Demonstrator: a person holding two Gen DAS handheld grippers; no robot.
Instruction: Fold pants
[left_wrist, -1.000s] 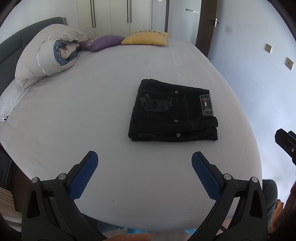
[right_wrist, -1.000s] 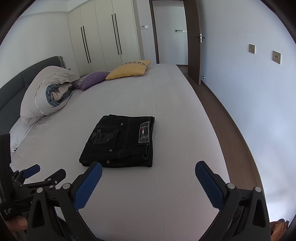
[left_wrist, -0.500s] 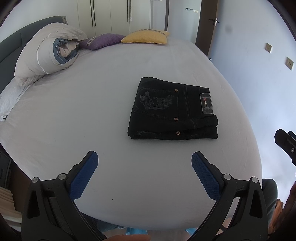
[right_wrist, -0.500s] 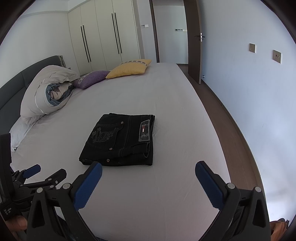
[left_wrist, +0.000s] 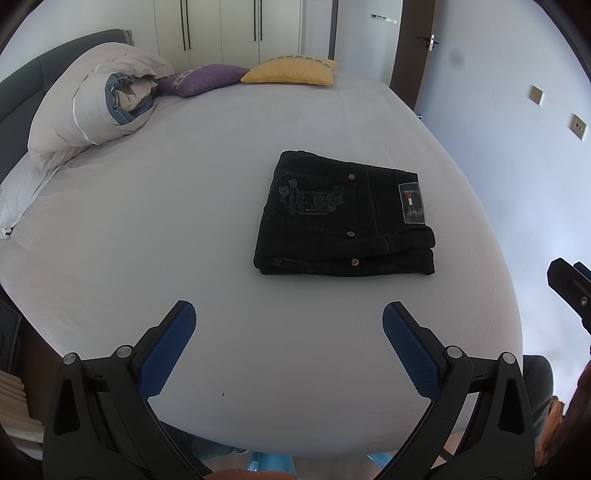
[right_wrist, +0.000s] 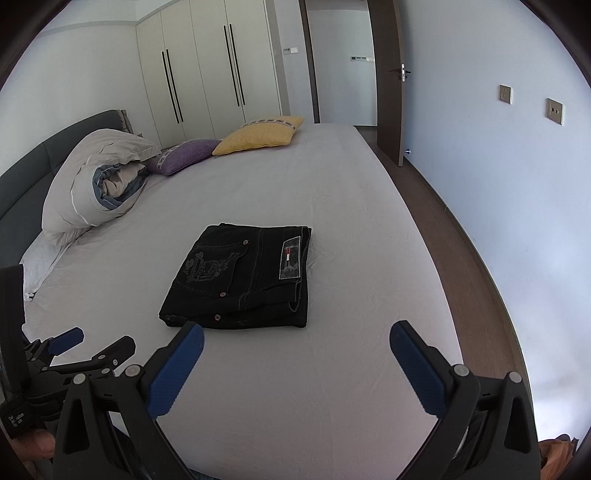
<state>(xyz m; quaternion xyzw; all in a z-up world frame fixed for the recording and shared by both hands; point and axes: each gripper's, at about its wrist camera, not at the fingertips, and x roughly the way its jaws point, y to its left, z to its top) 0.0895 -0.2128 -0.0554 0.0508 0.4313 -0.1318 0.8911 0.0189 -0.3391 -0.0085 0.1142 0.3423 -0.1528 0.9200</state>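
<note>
Black pants (left_wrist: 343, 218) lie folded into a neat rectangle on the white bed (left_wrist: 184, 206), back pocket and label up. They also show in the right wrist view (right_wrist: 243, 277). My left gripper (left_wrist: 288, 314) is open and empty, held above the bed's near edge, short of the pants. My right gripper (right_wrist: 295, 332) is open and empty, just short of the pants' near edge. The left gripper also shows at the lower left of the right wrist view (right_wrist: 92, 339).
A rolled duvet (left_wrist: 92, 110), a purple cushion (left_wrist: 207, 75) and a yellow cushion (left_wrist: 291, 70) lie at the bed's far end. A wardrobe (right_wrist: 207, 70) and an open door (right_wrist: 388, 81) stand beyond. Wood floor (right_wrist: 454, 236) runs along the right side.
Both grippers have drawn back very slightly; the pants sit a little higher in each view. The pants themselves have not moved.
</note>
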